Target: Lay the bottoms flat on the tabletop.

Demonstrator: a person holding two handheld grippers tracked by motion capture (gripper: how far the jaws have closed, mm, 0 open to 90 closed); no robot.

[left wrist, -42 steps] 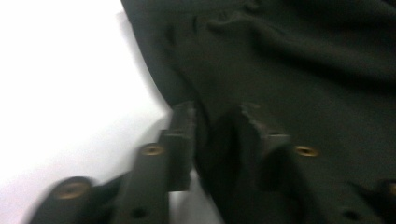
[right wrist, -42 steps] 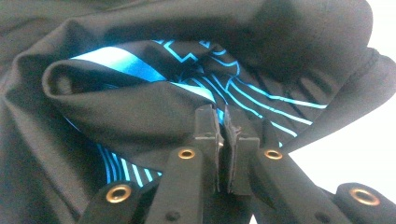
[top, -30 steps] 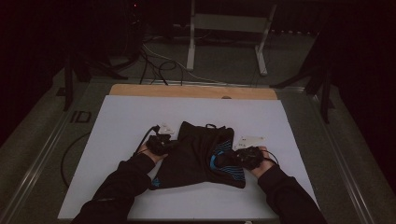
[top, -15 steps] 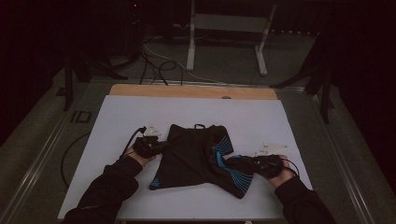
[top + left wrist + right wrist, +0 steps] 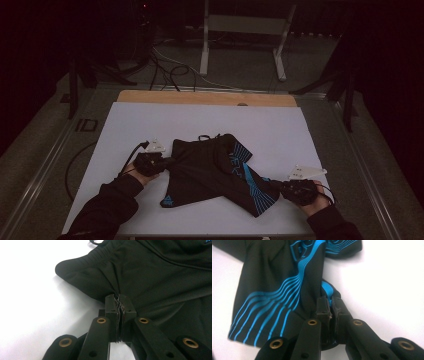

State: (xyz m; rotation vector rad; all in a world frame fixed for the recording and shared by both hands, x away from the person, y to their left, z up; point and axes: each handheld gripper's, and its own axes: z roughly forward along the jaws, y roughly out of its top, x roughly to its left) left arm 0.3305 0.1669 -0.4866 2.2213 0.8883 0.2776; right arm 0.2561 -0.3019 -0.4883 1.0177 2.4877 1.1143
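The black shorts stretch between my tongs: left gripper and right gripper each pinch an edge.

Shorts wider between parted tools

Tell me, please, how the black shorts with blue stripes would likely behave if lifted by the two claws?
The shorts would probably droop limply: the fabric puckers where the left claw pinches it. They seem light and thin, lying flat on the table. The smooth cloth might slip from the right claw.
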